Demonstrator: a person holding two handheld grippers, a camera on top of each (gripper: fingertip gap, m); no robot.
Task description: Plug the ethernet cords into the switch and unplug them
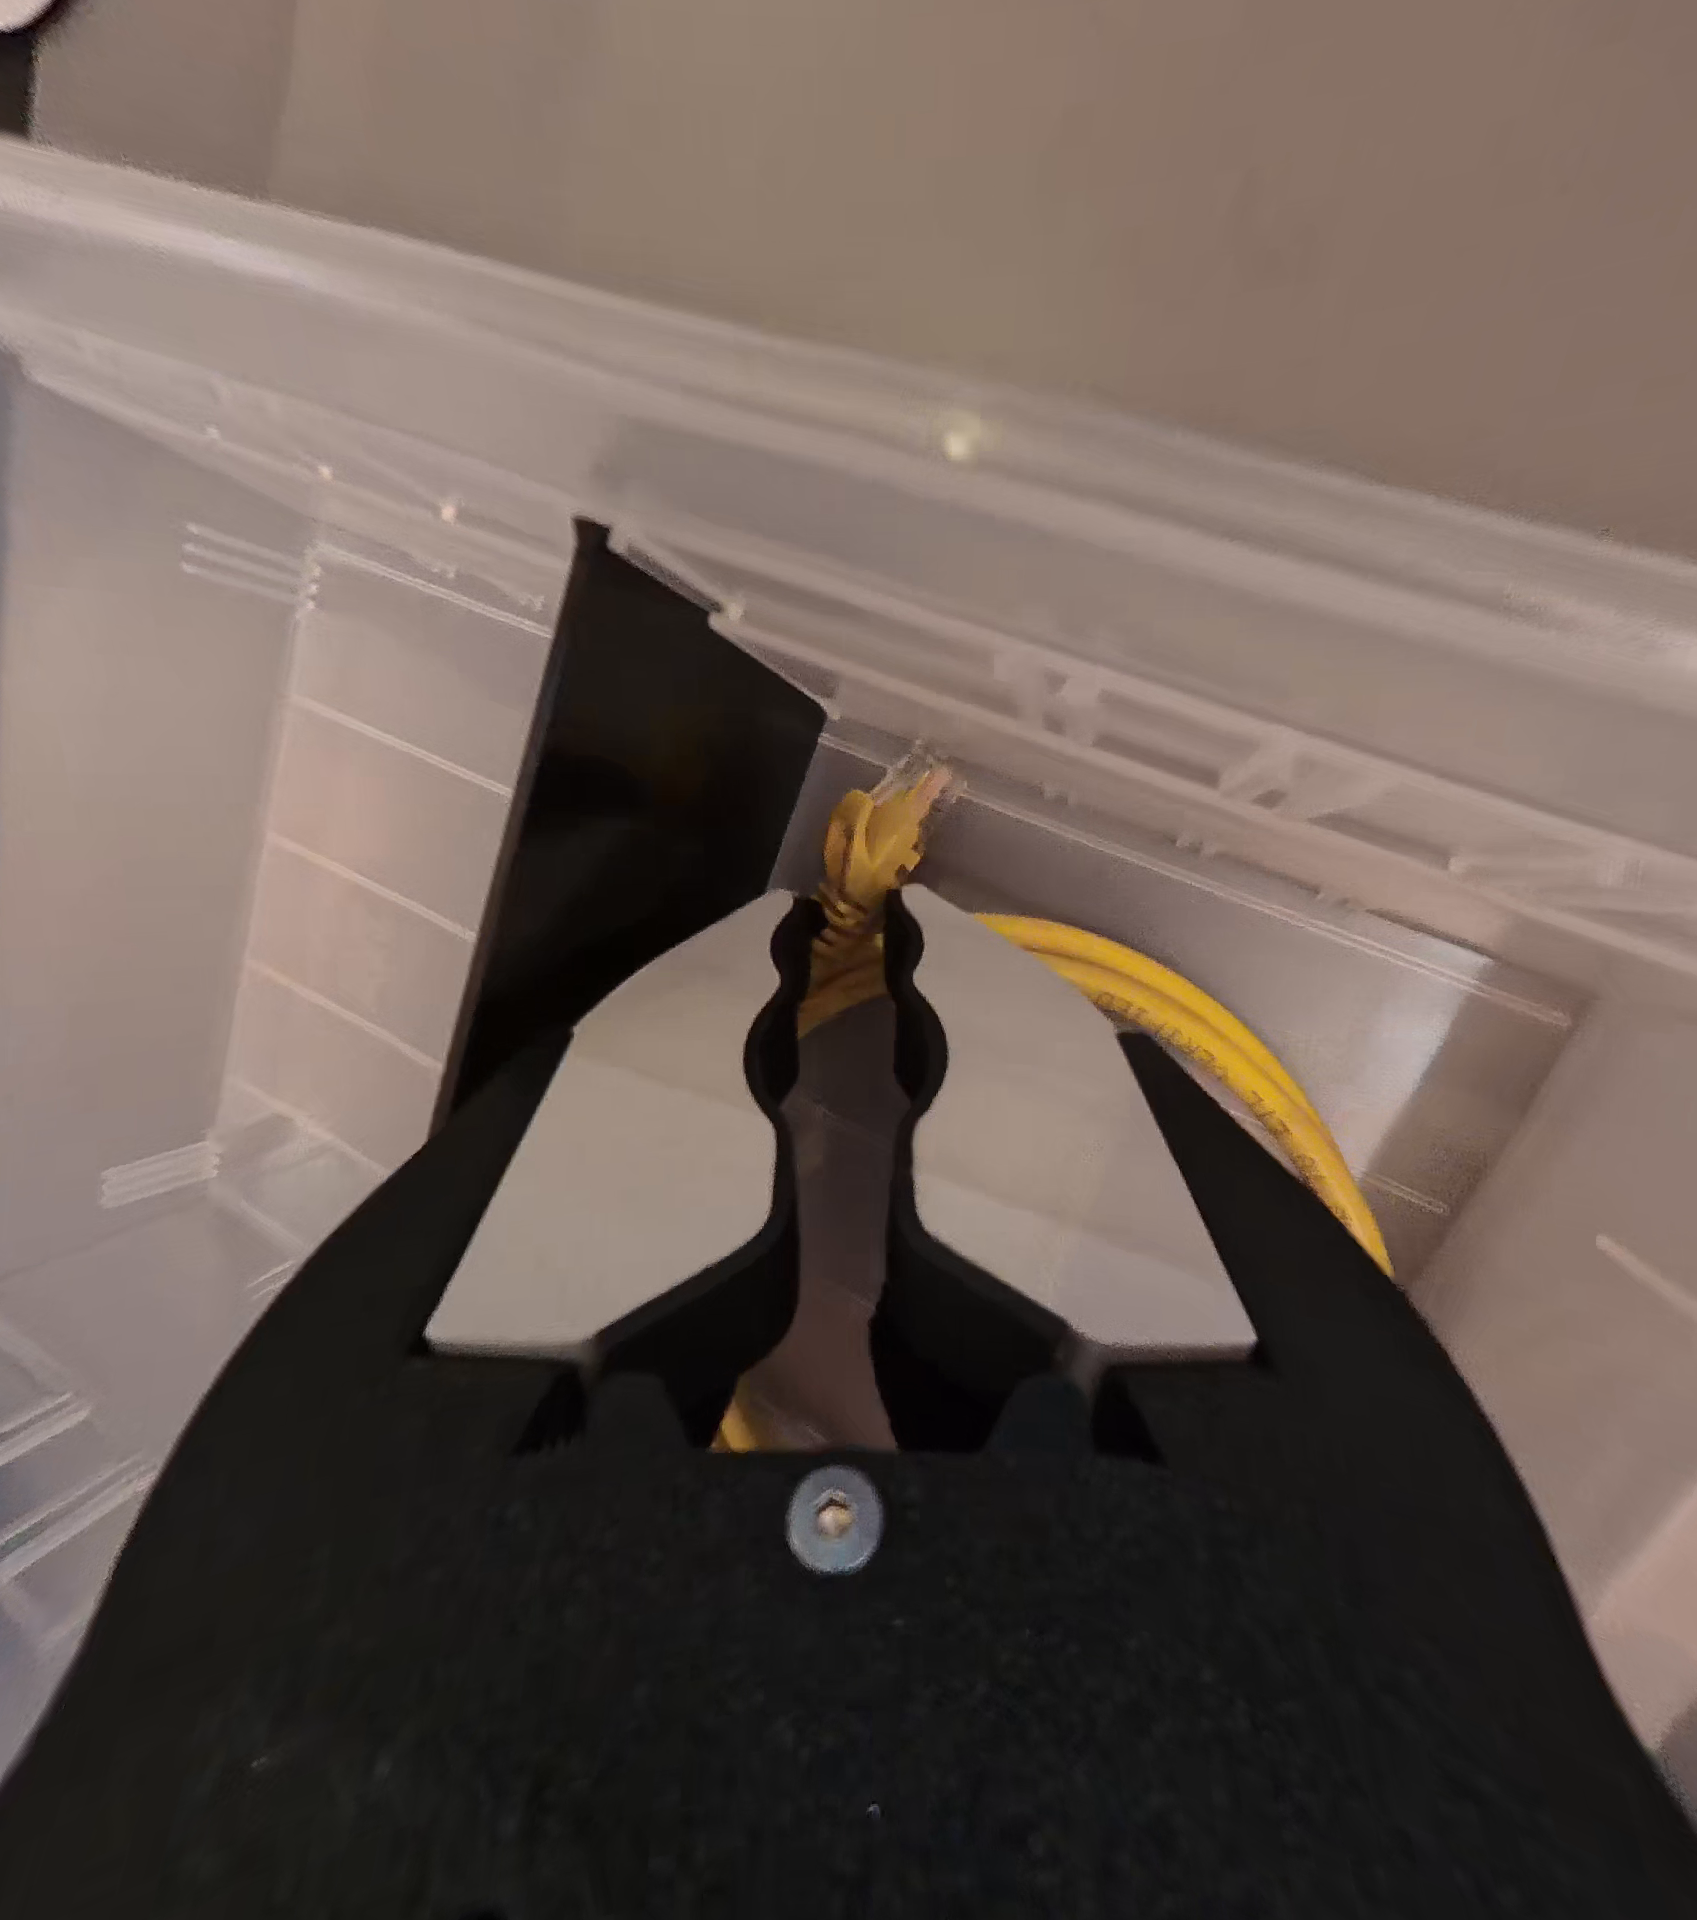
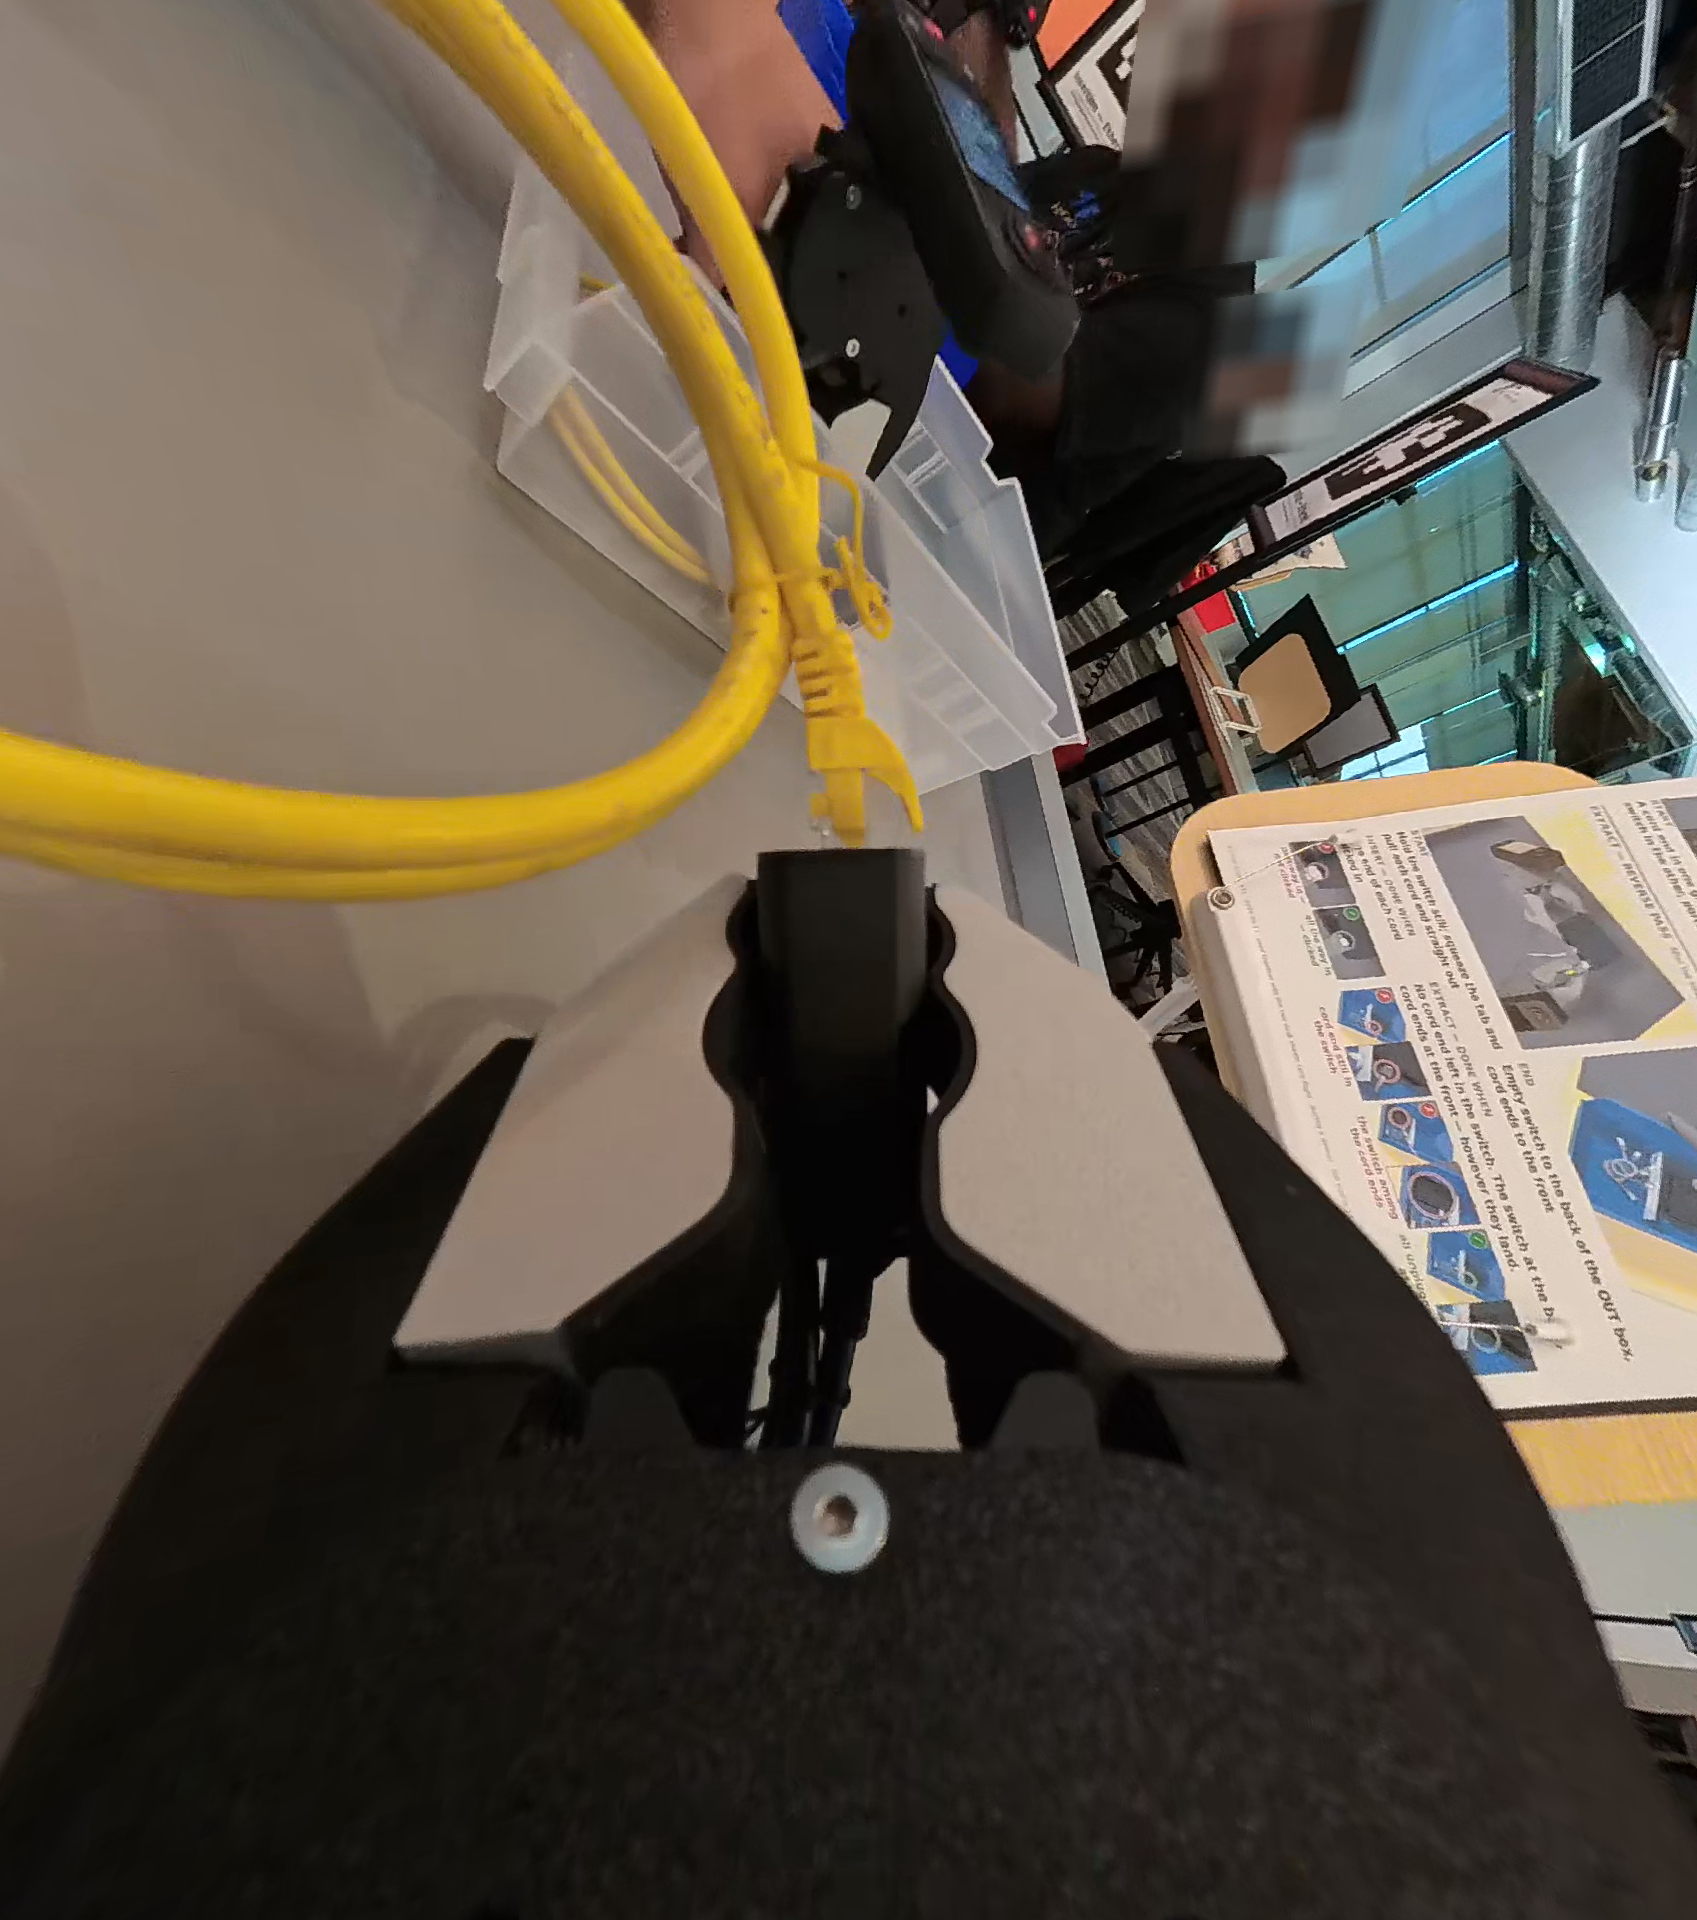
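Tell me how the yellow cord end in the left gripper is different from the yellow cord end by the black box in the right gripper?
The yellow cord end in the left gripper is pinched between the fingers, its clear tip free near the clear plastic bin. The other yellow cord end is not pinched; its tip meets the black switch box clamped in the right gripper. Both are yellow with ribbed boots.

Setting: an office-style lab or test workspace. Evidence: a laminated instruction sheet (image 2: 1509,1070) lay on a light wooden table (image 2: 1654,1455). Beyond the sheet stood a framed black-and-white marker board (image 2: 1415,447), glass partitions (image 2: 1426,208) and dark chairs (image 2: 1301,686). A clear plastic bin (image 2: 927,623) sat left of the sheet.
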